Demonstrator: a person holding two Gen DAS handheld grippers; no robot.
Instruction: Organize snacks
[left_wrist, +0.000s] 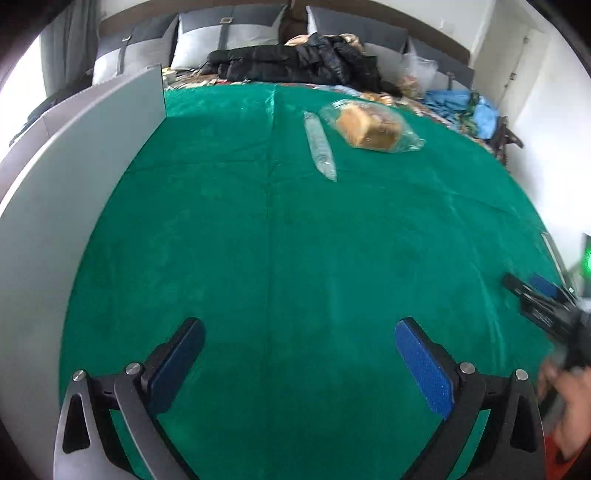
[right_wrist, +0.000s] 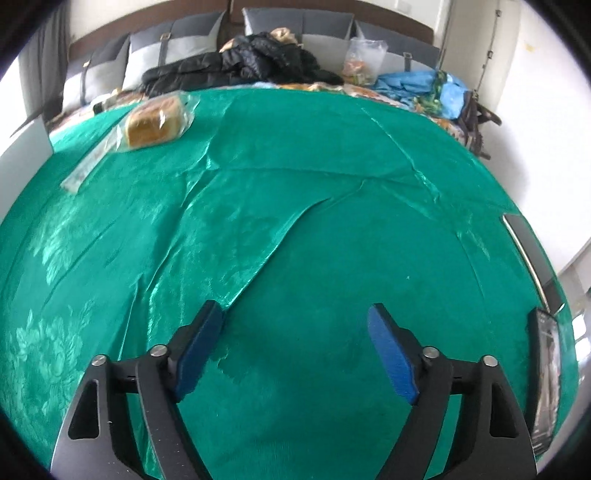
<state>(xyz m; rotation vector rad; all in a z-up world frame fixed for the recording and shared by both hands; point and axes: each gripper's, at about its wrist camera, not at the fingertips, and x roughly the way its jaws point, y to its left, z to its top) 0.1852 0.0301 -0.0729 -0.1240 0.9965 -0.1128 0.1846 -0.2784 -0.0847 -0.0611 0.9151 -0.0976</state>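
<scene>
Grippers, left (left_wrist: 300, 339) and right (right_wrist: 295, 325), stood apart and empty over green cloth (left_wrist: 258, 240); bread (left_wrist: 369, 129) and packet (left_wrist: 319, 146) lay far off, so reaching appeared next.

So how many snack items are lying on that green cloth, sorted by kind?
Bagged bread loaf: 1
Long clear packet, contents too blurred to name: 1
Total: 2 on the green cloth.
</scene>
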